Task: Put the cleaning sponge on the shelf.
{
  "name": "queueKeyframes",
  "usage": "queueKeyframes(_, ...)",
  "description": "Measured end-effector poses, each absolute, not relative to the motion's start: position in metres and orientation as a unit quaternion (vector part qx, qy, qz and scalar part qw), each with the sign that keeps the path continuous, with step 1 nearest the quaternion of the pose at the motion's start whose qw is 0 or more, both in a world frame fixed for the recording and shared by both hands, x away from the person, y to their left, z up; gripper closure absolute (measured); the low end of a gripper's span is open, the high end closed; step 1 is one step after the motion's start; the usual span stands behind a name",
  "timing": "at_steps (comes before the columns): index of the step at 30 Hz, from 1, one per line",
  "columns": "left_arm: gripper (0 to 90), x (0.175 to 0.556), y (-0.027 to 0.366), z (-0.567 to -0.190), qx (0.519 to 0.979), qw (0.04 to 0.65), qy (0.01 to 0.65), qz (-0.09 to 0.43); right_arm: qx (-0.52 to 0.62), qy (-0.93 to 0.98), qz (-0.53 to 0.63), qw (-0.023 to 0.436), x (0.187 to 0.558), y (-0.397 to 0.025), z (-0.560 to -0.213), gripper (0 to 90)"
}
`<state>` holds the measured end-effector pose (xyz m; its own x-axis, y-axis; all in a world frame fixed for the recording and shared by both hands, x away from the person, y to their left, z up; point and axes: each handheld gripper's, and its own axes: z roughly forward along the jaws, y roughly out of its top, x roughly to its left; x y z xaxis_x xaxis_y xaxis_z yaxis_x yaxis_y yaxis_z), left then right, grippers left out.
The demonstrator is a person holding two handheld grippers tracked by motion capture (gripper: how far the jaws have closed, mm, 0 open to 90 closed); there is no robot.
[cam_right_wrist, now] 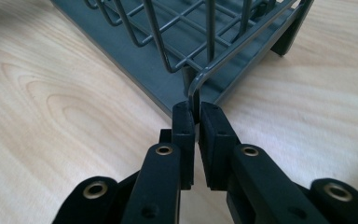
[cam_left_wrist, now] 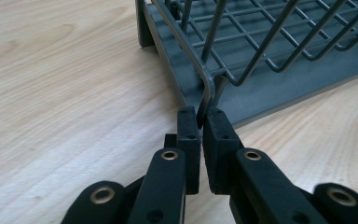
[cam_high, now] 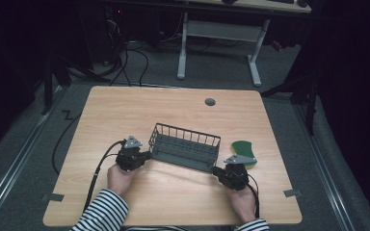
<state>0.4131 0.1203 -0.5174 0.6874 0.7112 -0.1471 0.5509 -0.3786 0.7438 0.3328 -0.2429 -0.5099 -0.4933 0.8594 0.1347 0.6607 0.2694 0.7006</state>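
Both grippers are clamped on the same thing. From the high view, my left gripper [cam_high: 144, 156] bites one near corner of the grey wire basket [cam_high: 185, 144] and my right gripper [cam_high: 218, 171] bites the other. The basket sits slightly skewed, roughly mid-worktop [cam_high: 125, 110]. A green flat piece [cam_high: 243, 148] lies just beside its right end, near my right gripper; I cannot tell what it is. My hands come in from the bottom edge, striped sleeves [cam_high: 103, 211] behind them.

In the left gripper view, my jaws stand almost together, pinching the vertical corner wire [cam_left_wrist: 207, 93] where the rim bends down to the solid grey base [cam_left_wrist: 261, 93]. Only the tips hold it; the bite is shallow.

In the right gripper view I see the same picture mirrored: jaws nearly closed on the opposite corner wire [cam_right_wrist: 195, 91], again right at the tips, with the base and one foot [cam_right_wrist: 289, 37] resting on the wood.

What worries me is that thin round wire. If I lift or drag with uneven force, I judge it could roll or slide out of one pair of tips, and the basket would swing on the other and drop. Pulling the two corners in slightly different directions could twist the frame. Moving it rightward could also push the green piece toward the worktop edge.
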Motion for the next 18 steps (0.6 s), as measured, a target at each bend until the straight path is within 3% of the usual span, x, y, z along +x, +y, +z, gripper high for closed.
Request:
queueKeyframes(10,85.5,0.406,0.110,-0.518,0.830,0.410,0.365,0.097,0.488,0.777,0.371,0.143,0.315,-0.254,-0.513,84.3)
queueKeyframes(15,82.3,0.406,0.110,-0.518,0.828,0.410,0.367,0.103,0.494,0.773,0.372,0.146,0.314,-0.255,-0.515,72.5)
queueKeyframes(17,71.3,0.405,0.111,-0.517,0.827,0.410,0.369,0.106,0.501,0.765,0.377,0.146,0.310,-0.258,-0.513,64.6)
queueKeyframes(18,71.3,0.405,0.113,-0.518,0.827,0.410,0.370,0.107,0.501,0.765,0.377,0.146,0.310,-0.258,-0.513,64.6)
